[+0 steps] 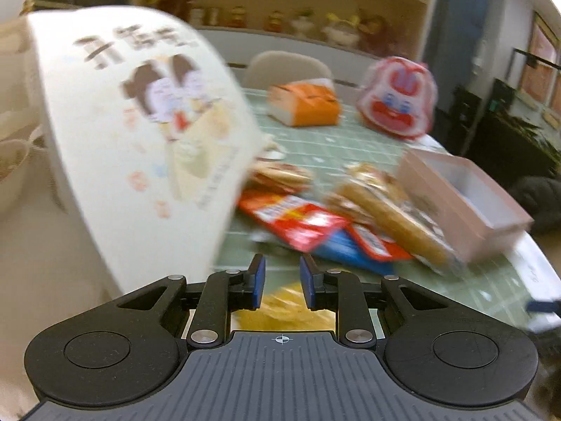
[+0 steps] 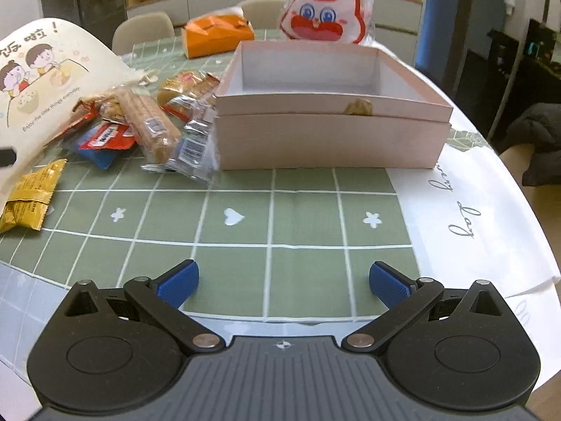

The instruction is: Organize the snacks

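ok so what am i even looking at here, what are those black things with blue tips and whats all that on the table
Those are two hand-held claws, one per hand, each carrying a camera looking along its fingers. The left claw is nearly closed, holding nothing, above a yellow packet. The right claw is wide open over the green checked tablecloth. On the table: a pile of snack packets, a pink open box, an orange pack, a bunny-faced bag and a large cartoon-printed white bag.
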Tool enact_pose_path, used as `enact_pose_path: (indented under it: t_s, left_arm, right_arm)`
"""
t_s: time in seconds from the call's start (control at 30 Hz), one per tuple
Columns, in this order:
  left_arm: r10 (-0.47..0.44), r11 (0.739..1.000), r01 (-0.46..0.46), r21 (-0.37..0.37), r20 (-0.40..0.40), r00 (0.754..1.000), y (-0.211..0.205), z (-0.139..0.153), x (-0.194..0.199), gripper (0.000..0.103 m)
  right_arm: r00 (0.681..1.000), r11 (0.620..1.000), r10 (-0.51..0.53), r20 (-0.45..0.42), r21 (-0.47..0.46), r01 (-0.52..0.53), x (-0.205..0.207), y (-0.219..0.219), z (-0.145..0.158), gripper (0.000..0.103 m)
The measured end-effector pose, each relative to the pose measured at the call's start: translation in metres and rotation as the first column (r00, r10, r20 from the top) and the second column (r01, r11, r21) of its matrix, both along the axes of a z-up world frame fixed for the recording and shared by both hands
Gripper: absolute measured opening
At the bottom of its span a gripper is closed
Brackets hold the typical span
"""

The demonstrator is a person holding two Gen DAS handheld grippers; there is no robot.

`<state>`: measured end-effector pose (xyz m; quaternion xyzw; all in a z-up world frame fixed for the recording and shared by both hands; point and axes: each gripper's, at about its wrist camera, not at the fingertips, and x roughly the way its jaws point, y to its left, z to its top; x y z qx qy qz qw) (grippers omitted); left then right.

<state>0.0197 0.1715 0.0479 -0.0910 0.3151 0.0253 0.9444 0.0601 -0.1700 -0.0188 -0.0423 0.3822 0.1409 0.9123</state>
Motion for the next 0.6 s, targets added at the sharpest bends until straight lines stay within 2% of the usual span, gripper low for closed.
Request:
enact_pose_path:
  t_s: [0.07,0.17,0.27,0.33,0.43,0.53,0.6]
  left_arm:
    - [0.011,1.000,-0.012,-0.014,-0.017,1.000,0.009,-0.008,0.007,0.025]
    - [-0.019,0.998,0.015,-0.055,-0.072,0.997,0.014,-0.020,0.012,0.026]
    - [-0.044,0.994,0.036,-0.106,-0.077,0.996,0.010,-0.025,-0.001,0.027]
    - [-0.070,0.983,0.052,-0.177,-0.097,0.993,0.006,-0.026,-0.012,0.027]
    - [-0.126,0.962,0.093,-0.257,-0.116,0.985,-0.006,-0.028,-0.025,0.027]
    - [-0.169,0.954,0.132,-0.268,-0.117,0.979,-0.019,-0.028,-0.033,0.027]
    - [-0.152,0.959,0.120,-0.258,-0.110,0.982,-0.022,-0.028,-0.035,0.027]
  right_arm:
    - [0.999,0.999,0.038,-0.006,-0.002,-0.038,-0.005,0.005,0.001,0.103]
    - [0.991,0.991,0.133,-0.020,-0.013,-0.133,-0.014,0.012,0.006,0.103]
    - [0.991,0.990,0.134,0.030,-0.045,-0.132,-0.027,0.015,0.013,0.103]
    - [0.988,0.988,0.150,0.045,-0.049,-0.148,-0.031,0.018,0.018,0.103]
    - [0.989,0.991,0.136,0.052,-0.011,-0.136,-0.033,0.018,0.024,0.103]
    - [0.988,0.988,0.145,0.054,0.039,-0.147,-0.039,0.018,0.029,0.103]
    - [0.978,0.975,0.202,0.040,0.084,-0.205,-0.049,0.025,0.031,0.103]
